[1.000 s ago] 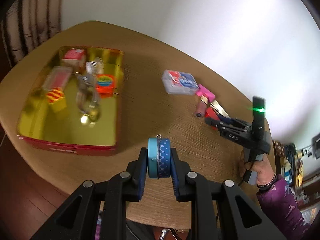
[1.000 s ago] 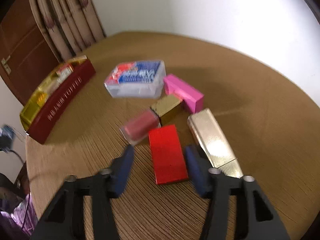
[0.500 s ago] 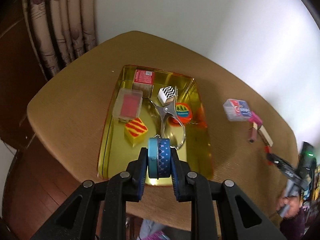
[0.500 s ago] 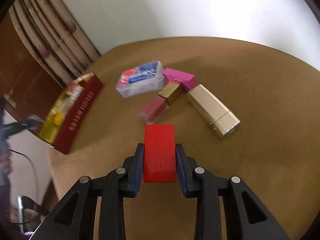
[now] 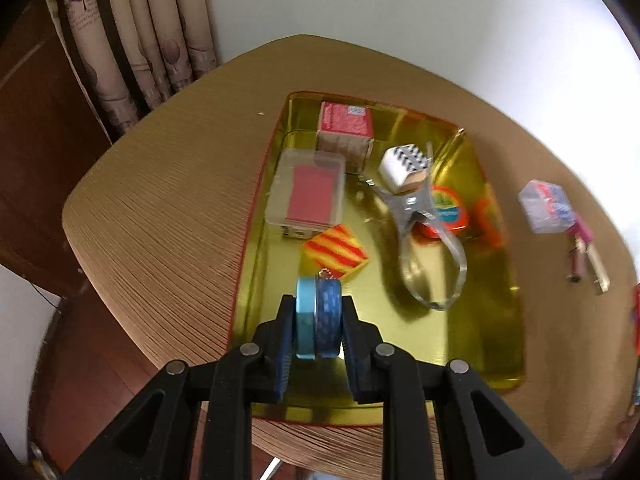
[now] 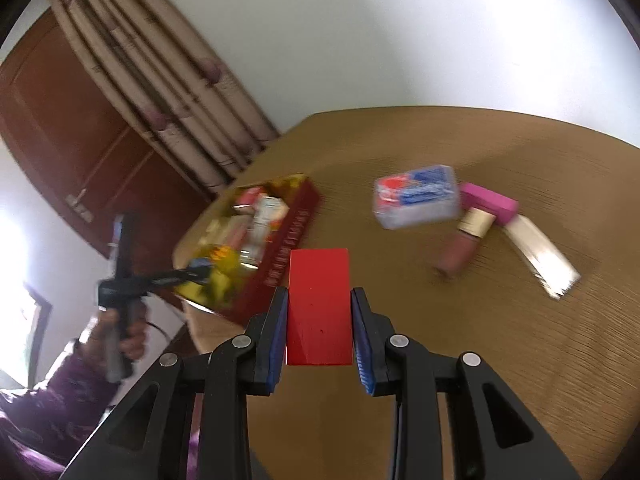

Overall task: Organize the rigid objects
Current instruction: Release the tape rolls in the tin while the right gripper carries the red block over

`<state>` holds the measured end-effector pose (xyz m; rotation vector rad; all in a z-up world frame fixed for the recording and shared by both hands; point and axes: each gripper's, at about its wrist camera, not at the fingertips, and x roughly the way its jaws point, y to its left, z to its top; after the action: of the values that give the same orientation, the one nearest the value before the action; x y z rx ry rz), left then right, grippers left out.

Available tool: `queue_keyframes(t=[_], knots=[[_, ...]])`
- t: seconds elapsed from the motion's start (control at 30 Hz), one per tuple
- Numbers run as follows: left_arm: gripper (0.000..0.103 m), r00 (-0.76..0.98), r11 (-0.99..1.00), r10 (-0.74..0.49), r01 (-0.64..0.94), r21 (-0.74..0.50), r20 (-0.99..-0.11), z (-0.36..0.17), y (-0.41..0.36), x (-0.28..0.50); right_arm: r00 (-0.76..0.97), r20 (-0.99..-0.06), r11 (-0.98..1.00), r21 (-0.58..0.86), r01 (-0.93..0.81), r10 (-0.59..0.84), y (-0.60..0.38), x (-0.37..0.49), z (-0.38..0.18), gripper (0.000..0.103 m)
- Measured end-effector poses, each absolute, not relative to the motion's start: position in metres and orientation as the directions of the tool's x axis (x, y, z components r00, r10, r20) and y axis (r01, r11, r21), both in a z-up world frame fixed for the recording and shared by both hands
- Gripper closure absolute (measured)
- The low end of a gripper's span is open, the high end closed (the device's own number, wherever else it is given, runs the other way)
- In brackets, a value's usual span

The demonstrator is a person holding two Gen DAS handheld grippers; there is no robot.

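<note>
Gripping two tape rolls (image 5: pixel 319 317), light blue and dark blue, side by side, left gripper (image 5: pixel 319 332) jaws closed on them above the near end of the gold tray (image 5: pixel 502 320). Right gripper (image 6: pixel 319 320) jaws clamped on red block (image 6: pixel 319 304), held over the worktop (image 6: pixel 500 340). Farther: tray holds striped block (image 5: pixel 336 250), metal clip (image 5: pixel 424 240), clear case (image 5: pixel 308 194), red box (image 5: pixel 345 130). Plastic box (image 6: pixel 416 196), pink block (image 6: pixel 490 202) beyond on worktop.
</note>
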<state>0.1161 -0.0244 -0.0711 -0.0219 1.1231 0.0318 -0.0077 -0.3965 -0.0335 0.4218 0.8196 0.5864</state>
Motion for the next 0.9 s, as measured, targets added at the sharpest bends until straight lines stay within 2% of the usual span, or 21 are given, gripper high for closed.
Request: queue_keyframes(t=[0.2, 0.3, 0.33, 0.47, 0.53, 0.63, 0.9], knots=[[0.077, 0.460, 0.998, 0.059, -0.033, 0.049, -0.886, -0.075, -0.022, 0.114, 0.462, -0.543, 0.711, 0.575, -0.405, 0.701, -0.326, 0.007, -0.025, 0.075], [0.076, 0.489, 0.998, 0.046, -0.060, 0.019, -0.871, -0.065, -0.019, 0.103, 0.414, -0.543, 0.683, 0.593, -0.427, 0.731, -0.288, 0.023, -0.027, 0.075], [0.071, 0.506, 0.997, 0.049, -0.075, 0.013, -0.861, -0.060, -0.017, 0.097, 0.391, -0.546, 0.671, 0.608, -0.424, 0.741, -0.273, 0.033, -0.029, 0.075], [0.061, 0.608, 0.988, 0.064, -0.150, -0.035, -0.791, -0.035, -0.003, 0.064, 0.337, -0.556, 0.650, 0.642, -0.408, 0.760, -0.228, 0.065, -0.037, 0.075], [0.047, 0.672, 0.987, 0.057, -0.147, -0.058, -0.739, -0.027, 0.002, 0.050, 0.316, -0.572, 0.653, 0.648, -0.391, 0.757, -0.205, 0.083, -0.042, 0.075], [0.046, 0.700, 0.991, 0.042, -0.122, -0.061, -0.713, -0.023, 0.004, 0.050, 0.308, -0.603, 0.677, 0.633, -0.377, 0.736, -0.183, 0.100, -0.049, 0.075], [0.046, 0.691, 0.989, 0.009, -0.112, -0.095, -0.723, -0.028, 0.014, 0.054, 0.311, -0.653, 0.723, 0.615, -0.313, 0.690, -0.159, 0.121, -0.074, 0.073]])
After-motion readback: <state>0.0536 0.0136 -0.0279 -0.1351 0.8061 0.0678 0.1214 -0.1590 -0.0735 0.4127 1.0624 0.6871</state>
